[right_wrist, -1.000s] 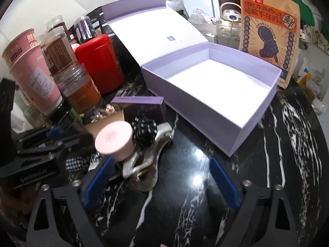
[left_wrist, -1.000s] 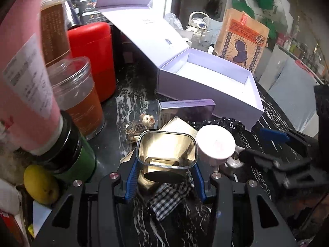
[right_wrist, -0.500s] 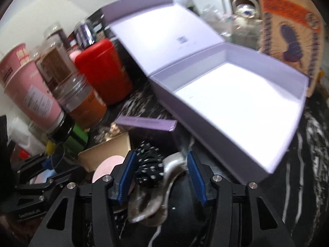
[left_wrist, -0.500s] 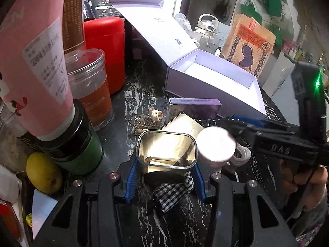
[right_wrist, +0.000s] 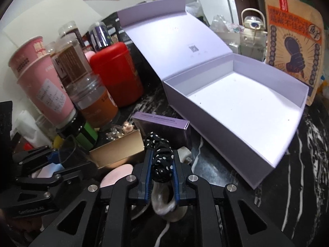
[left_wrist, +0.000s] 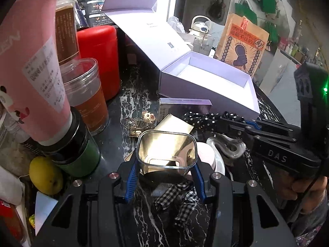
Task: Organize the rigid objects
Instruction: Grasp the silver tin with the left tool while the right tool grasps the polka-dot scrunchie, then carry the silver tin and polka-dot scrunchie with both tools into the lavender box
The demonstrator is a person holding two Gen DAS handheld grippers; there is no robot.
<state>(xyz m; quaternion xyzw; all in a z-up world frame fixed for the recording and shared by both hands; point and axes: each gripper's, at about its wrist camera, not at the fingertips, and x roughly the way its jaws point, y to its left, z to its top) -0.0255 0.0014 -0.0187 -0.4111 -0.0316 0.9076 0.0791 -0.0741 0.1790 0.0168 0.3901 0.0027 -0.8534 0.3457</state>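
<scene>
While the left gripper (left_wrist: 164, 170) clamps an open gold tin (left_wrist: 167, 153) with nothing visible inside, the right gripper (right_wrist: 161, 169) has just closed its jaws onto a black polka-dot scrunchie (right_wrist: 159, 154) near a small purple carton (right_wrist: 164, 127). Beside them on the marble tabletop (right_wrist: 298, 164), the lavender gift box (right_wrist: 246, 107) sits open and bare.

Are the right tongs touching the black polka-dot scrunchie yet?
Touching. In the right wrist view the right tongs, whose jaws have just been closing, have both blue pads pressed against the black polka-dot scrunchie, no gap on either side.
</scene>
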